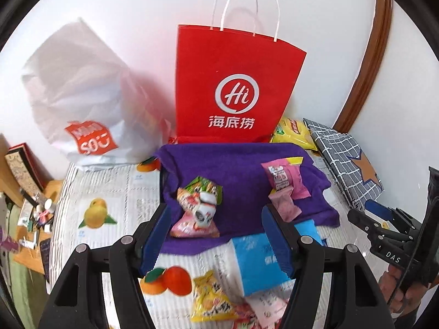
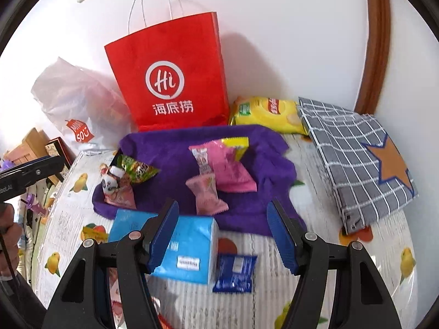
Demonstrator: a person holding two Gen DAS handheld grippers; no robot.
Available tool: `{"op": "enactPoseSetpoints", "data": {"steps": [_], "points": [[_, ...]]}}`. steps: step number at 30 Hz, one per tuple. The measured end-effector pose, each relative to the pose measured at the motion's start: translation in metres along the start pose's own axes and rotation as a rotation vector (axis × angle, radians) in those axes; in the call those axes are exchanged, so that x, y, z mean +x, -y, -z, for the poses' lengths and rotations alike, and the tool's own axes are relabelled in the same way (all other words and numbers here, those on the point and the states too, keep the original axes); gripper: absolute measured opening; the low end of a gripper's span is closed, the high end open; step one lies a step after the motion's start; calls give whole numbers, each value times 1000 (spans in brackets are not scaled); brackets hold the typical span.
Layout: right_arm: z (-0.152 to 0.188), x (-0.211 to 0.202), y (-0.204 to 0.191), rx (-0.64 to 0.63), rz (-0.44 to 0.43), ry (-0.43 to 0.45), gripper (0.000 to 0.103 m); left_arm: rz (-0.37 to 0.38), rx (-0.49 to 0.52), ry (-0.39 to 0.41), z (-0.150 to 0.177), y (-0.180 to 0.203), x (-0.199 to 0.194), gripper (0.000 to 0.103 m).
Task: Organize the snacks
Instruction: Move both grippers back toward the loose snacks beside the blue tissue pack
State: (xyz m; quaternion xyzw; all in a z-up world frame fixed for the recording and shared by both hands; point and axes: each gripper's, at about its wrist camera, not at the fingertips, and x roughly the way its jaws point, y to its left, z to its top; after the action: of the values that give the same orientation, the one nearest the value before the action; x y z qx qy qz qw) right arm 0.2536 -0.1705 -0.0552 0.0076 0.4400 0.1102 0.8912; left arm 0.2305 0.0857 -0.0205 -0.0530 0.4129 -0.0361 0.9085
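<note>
Left gripper [image 1: 216, 235] jaws spread wide, nothing between pads, hovering over near edge of purple cloth [image 1: 241, 170]; right gripper [image 2: 222, 233] likewise agape and empty. Snacks on cloth: panda packet [image 1: 196, 211] at left, pink packets [image 2: 219, 175] at centre. Blue tissue pack [image 2: 189, 249] and dark blue packet [image 2: 234, 274] on fruit-print tablecloth [image 2: 343, 288], near cloth. Red paper bag [image 2: 170, 76] upright behind, yellow chip bag [image 2: 266, 112] beside it

Both wrist views face the wall, sharing purple cloth [image 1: 238, 164] [image 2: 247, 148]

Your fruit-print table cover [image 2: 356, 288] carries purple towel [image 2: 247, 213] centre, blue tissue pack [image 2: 192, 249] near, red bag [image 2: 170, 63] far, checked pouch [image 2: 354, 170] right.
</note>
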Motion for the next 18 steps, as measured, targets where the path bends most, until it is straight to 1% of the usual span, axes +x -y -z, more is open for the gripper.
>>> {"op": "enactPoseSetpoints", "data": {"steps": [7,10,15,18], "points": [[24,-14,0,-10,-20,2,66,-28,-31,-17,33,-10,-10,66],[34,-18,-3,-29,-8,8,66,-38,-42,-24,47,-15,-12,66],[52,-17,-1,-42,2,5,66,-56,-68,-36,71,-27,-15,66],[63,-9,3,-39,10,-23,66,-48,-94,-48,84,-34,-12,66]]}}
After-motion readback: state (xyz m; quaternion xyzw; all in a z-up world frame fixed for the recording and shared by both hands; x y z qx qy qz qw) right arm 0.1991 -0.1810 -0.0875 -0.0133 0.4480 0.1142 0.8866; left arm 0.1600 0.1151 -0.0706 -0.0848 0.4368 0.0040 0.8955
